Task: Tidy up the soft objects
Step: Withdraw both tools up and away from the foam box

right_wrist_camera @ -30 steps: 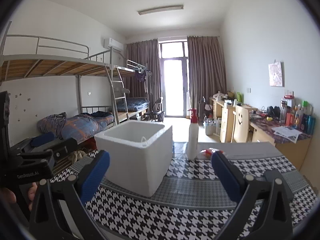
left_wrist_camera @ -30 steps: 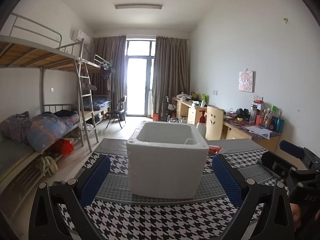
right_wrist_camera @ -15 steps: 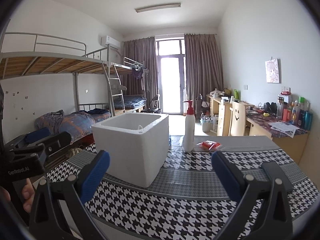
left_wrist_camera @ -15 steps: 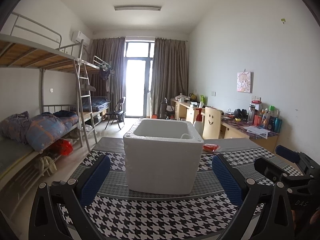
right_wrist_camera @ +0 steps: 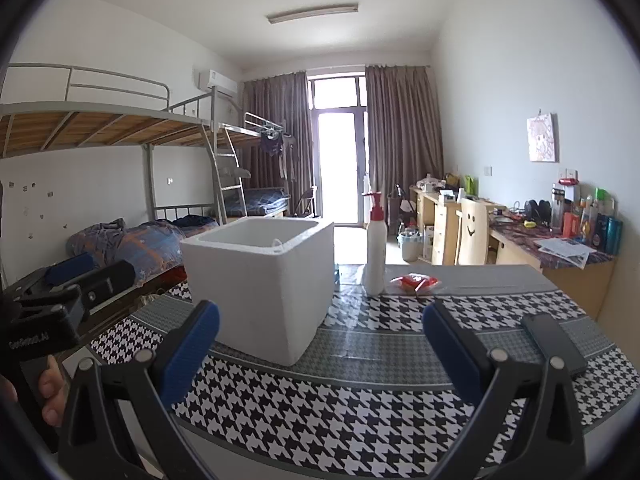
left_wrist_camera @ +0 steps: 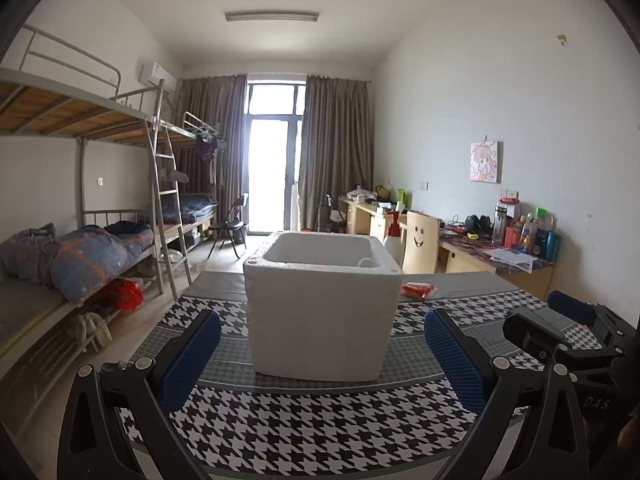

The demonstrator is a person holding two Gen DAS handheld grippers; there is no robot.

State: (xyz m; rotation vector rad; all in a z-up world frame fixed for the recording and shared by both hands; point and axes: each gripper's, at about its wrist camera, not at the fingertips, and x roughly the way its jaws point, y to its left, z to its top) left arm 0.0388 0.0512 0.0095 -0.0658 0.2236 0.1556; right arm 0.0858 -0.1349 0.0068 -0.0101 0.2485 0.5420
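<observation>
Both of my grippers hang wide open with nothing between their blue ribbed pads. My left gripper [left_wrist_camera: 322, 354] hovers low over the table [left_wrist_camera: 320, 432], squarely facing the white foam box [left_wrist_camera: 322, 312] with a clear gap to it. My right gripper [right_wrist_camera: 320, 350] sits beside it and points past the box's right corner at bare cloth. In the right wrist view I see the left unit [right_wrist_camera: 60, 304] at the left edge with fingers of a hand [right_wrist_camera: 50, 394] wrapped around its handle.

A black-and-white houndstooth cloth with grey bands covers the table. On it the box stands upright, thick-walled and open-topped, its inside mostly hidden from me. A flat black slab [right_wrist_camera: 554, 344] lies on the cloth to my right. Behind the box, just right of it, stands a white pump bottle [right_wrist_camera: 375, 256] with a red top, and near that lies a small red soft packet [right_wrist_camera: 414, 283] in clear wrap, well apart from both grippers.

Farther back I see a metal bunk bed [left_wrist_camera: 80, 184] on the left and desks [right_wrist_camera: 532, 252] along the right wall.
</observation>
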